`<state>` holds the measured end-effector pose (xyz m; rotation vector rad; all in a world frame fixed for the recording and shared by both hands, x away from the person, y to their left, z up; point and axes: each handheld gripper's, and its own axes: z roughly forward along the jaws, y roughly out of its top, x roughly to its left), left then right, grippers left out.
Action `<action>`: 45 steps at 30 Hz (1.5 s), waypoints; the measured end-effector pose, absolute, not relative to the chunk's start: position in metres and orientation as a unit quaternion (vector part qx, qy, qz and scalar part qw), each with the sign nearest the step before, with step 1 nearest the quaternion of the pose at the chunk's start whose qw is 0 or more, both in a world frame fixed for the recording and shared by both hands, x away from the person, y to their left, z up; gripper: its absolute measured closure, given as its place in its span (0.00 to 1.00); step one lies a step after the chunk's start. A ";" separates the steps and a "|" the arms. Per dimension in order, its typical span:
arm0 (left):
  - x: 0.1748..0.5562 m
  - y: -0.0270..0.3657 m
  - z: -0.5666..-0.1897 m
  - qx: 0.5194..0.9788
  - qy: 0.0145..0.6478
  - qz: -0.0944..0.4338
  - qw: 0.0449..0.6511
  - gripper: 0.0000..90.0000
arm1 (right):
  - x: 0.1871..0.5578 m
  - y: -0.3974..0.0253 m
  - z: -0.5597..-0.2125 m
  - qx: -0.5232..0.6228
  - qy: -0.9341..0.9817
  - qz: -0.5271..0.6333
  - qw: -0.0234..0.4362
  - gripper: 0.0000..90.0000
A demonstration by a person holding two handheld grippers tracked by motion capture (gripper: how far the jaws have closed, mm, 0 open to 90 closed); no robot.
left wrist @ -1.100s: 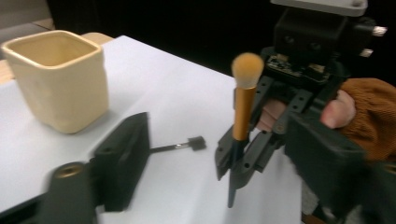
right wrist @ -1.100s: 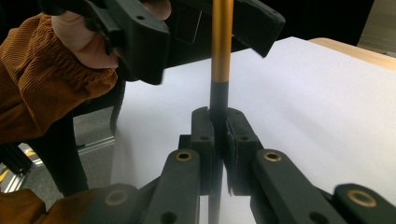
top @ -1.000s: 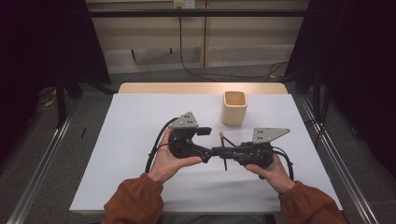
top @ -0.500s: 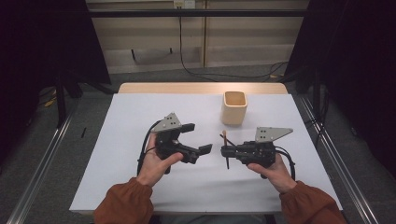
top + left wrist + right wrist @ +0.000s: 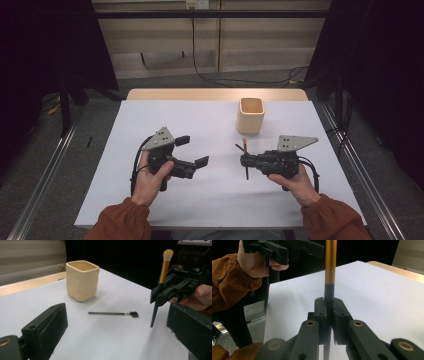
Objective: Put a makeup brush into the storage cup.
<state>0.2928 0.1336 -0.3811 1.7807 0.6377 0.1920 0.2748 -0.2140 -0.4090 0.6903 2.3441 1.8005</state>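
Having just let go of the makeup brush [image 5: 163,267] and drawn back with jaws apart, the left gripper [image 5: 192,151] leaves it upright, clamped in the right gripper [image 5: 243,159] near the cup [image 5: 250,115], probably its destination

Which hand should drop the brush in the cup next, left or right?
Right. The right gripper is shut on the brush, held upright, and is nearer the cup. The left gripper is open, holds nothing and is farther off.
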 end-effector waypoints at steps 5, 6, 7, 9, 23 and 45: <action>0.289 0.145 -0.383 0.754 0.283 0.100 0.584 0.03 | 0.274 -0.215 -0.409 0.228 0.771 0.592 0.055 0.93; 0.288 0.147 -0.384 0.753 0.287 0.103 0.583 0.03 | 0.274 -0.215 -0.409 0.229 0.770 0.593 0.055 0.93; 0.287 0.149 -0.385 0.754 0.289 0.105 0.581 0.03 | 0.274 -0.216 -0.409 0.230 0.770 0.592 0.055 0.93; 0.285 0.154 -0.389 0.754 0.294 0.109 0.577 0.03 | 0.273 -0.216 -0.409 0.233 0.769 0.592 0.056 0.93; 0.264 0.190 -0.407 0.740 0.333 0.130 0.570 0.02 | 0.273 -0.221 -0.409 0.243 0.766 0.592 0.065 0.93; 0.242 0.229 -0.431 0.718 0.358 0.192 0.564 0.02 | 0.280 -0.228 -0.408 0.275 0.762 0.581 0.083 0.93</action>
